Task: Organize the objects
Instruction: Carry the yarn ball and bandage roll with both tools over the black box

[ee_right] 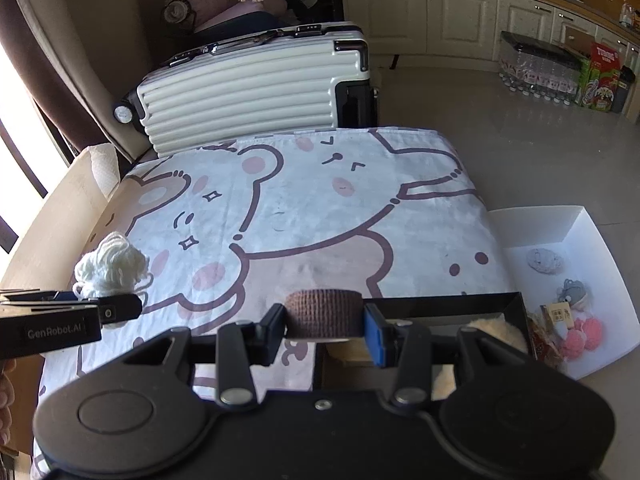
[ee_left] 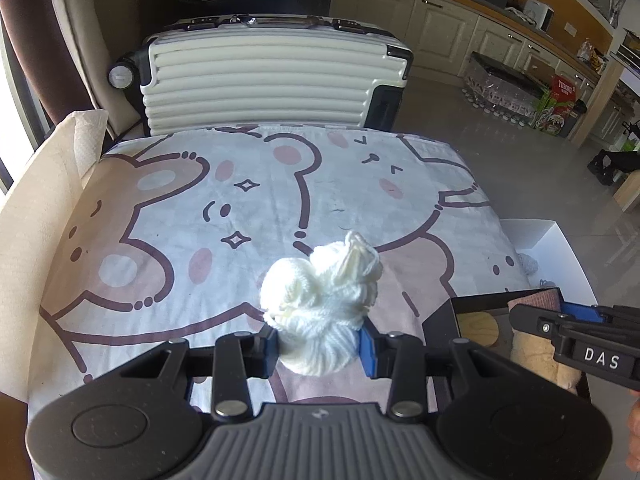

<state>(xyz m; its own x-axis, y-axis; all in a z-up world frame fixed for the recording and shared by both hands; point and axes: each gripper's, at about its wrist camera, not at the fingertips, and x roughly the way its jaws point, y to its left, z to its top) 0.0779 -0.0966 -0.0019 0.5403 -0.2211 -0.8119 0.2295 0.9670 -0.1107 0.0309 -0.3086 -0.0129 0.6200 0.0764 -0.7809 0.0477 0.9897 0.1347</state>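
Gripping one white yarn ball (ee_left: 320, 300), the left tool (ee_left: 320, 346) has its two blue-padded fingers pressed against the ball's sides, holding it above the near part of the desk (ee_left: 248, 208), which is covered by a cartoon-bear cloth. The right tool (ee_right: 325, 326) is clamped on one brown knitted roll (ee_right: 325, 312), held at the near right corner of the desk, over the rim of one black box (ee_right: 480, 304). Inside that box a cream fluffy item (ee_right: 496, 330) shows; what it is cannot be told.

Beyond the desk's right edge, one white box (ee_right: 576, 224) sits on the floor. Three small things can be counted in it clearly: one grey knitted piece (ee_right: 544, 259), one grey-and-cream figure (ee_right: 576, 290) and one pink knitted item (ee_right: 582, 336); a few more bits near its near corner are too small to tell apart.

Past the far edge of the desk lies one white ribbed suitcase (ee_left: 264, 80) on its side. Along the left edge stands one tan cardboard panel (ee_left: 36, 216).
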